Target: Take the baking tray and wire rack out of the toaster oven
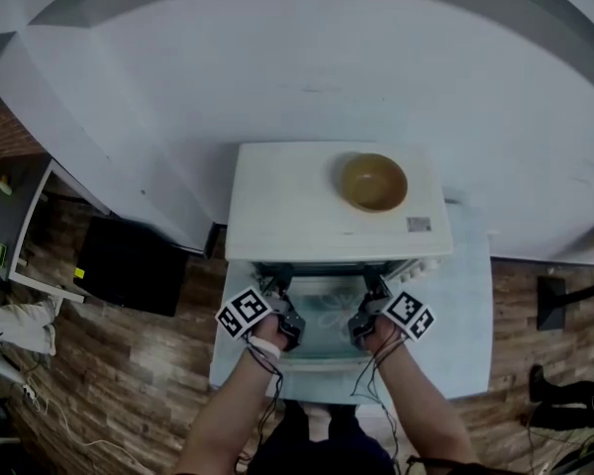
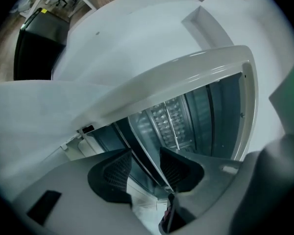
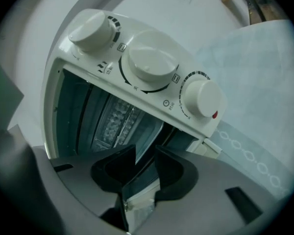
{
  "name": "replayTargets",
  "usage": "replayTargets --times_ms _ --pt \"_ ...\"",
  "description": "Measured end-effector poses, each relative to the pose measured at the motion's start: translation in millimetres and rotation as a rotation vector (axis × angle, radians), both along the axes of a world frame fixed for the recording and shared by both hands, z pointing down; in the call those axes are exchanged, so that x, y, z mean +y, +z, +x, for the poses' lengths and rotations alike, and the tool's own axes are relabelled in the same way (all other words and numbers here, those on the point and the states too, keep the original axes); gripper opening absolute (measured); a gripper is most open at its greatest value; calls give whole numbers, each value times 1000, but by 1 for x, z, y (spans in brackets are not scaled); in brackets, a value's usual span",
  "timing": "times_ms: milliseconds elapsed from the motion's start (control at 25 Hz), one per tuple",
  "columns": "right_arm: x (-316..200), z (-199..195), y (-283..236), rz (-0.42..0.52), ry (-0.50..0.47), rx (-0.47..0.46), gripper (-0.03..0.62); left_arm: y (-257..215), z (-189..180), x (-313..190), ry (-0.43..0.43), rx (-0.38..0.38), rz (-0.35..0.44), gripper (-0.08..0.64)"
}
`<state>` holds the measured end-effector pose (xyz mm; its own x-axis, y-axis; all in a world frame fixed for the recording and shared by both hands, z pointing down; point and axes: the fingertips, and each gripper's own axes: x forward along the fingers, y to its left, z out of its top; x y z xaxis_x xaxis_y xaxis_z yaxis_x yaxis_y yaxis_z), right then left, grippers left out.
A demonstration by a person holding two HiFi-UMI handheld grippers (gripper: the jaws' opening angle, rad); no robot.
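The white toaster oven (image 1: 317, 216) stands with its glass door (image 1: 322, 332) folded down toward me. My left gripper (image 1: 280, 305) and right gripper (image 1: 369, 305) reach in at the door's two sides. In the left gripper view the left gripper (image 2: 146, 168) is open, with a thin dark edge (image 2: 137, 148) running through the gap. The right gripper (image 3: 145, 168) is open too, astride a glassy panel edge (image 3: 141, 163). Inside, a shiny dimpled metal surface (image 2: 162, 119) lies behind a thin rod (image 2: 176, 131). I cannot tell tray from rack.
A tan bowl (image 1: 373, 181) sits on the oven's top. Three white knobs (image 3: 147, 65) line the oven's right side. A pale patterned cloth (image 1: 470, 315) covers the small table. Wooden floor surrounds it, with a dark cabinet (image 1: 129, 265) at the left.
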<state>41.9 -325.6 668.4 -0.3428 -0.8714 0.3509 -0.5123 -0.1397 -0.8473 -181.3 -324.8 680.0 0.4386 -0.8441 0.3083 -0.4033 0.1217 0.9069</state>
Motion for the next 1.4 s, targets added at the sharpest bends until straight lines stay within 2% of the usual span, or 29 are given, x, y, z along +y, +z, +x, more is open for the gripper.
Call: replayTargets --times_ms 120,200,280,400,480,520,760,840,960,1040,1120,1280,1400 --pt "-7 -3 3 -26 14 -17 129 1 6 -9 4 6 6 179" --pt "-15 -3 5 3 -2 -7 124 4 6 -14 4 -6 1 179" --pt "-18 -3 8 4 -6 -4 112 6 5 -17 1 -34 -7 145" --pt "-16 -2 12 -13 -9 -8 63 6 6 -17 8 -61 -8 76" --pt "-12 -3 13 -6 -31 3 42 6 7 -14 12 -62 -6 64" --pt "-9 -3 13 -9 -40 11 5 6 7 -12 14 -61 -4 63" --pt "16 0 21 -45 -40 13 6 13 5 14 15 -65 -30 20" --pt "20 0 19 -35 -41 11 8 14 2 20 -1 -57 -26 21" --pt "18 -1 15 -17 -42 1 59 7 0 17 -23 -37 13 28" --pt "14 -2 15 -12 -42 -4 97 2 1 12 -21 -30 31 108" --pt "9 -3 15 -13 -41 -9 118 1 4 7 -12 -30 33 137" --pt "0 -5 15 -44 -24 -24 134 4 4 -8 -13 -17 23 141" --pt "-13 -3 18 -21 -27 -34 132 10 5 -16 1 -19 11 141"
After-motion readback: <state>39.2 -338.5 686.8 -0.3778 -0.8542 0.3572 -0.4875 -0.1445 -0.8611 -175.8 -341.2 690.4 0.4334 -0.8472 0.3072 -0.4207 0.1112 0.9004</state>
